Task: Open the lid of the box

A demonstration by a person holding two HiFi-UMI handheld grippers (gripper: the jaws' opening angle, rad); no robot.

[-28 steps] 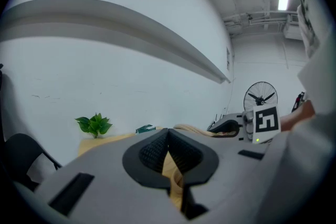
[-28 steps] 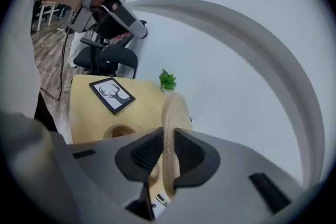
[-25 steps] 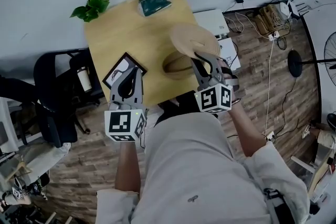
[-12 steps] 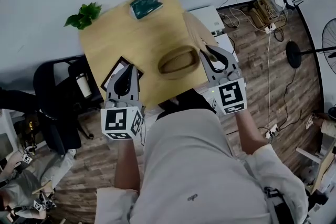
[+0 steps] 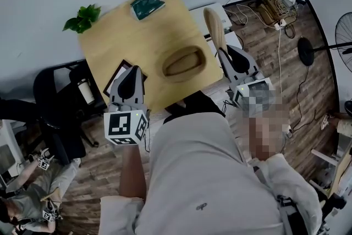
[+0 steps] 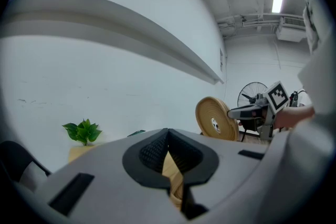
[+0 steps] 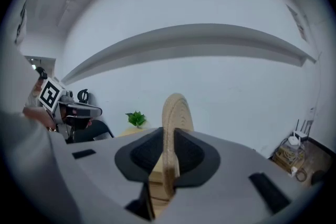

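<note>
An oval wooden box (image 5: 184, 61) sits open on the pale wooden table (image 5: 126, 36). Its round lid (image 5: 215, 27) stands on edge in the air off the table's right side, pinched at the rim by my right gripper (image 5: 225, 54). The right gripper view shows the lid (image 7: 176, 113) upright between the jaws of the right gripper (image 7: 169, 136), which is shut on it. My left gripper (image 5: 132, 72) hovers over the table's near left corner, shut, with nothing held. From the left gripper (image 6: 168, 136) I see the lid (image 6: 215, 118) and right gripper (image 6: 247, 111) to the right.
A dark picture frame (image 5: 114, 81) lies under the left gripper. A green packet (image 5: 147, 4) and a small plant (image 5: 82, 18) sit at the table's far side. A black chair (image 5: 55, 113) stands left; cables and a fan (image 5: 344, 41) are on the floor at the right.
The right gripper carried the lid from above the box to the right and up, rolling it from nearly flat to on edge. The left gripper stayed about where it was.
</note>
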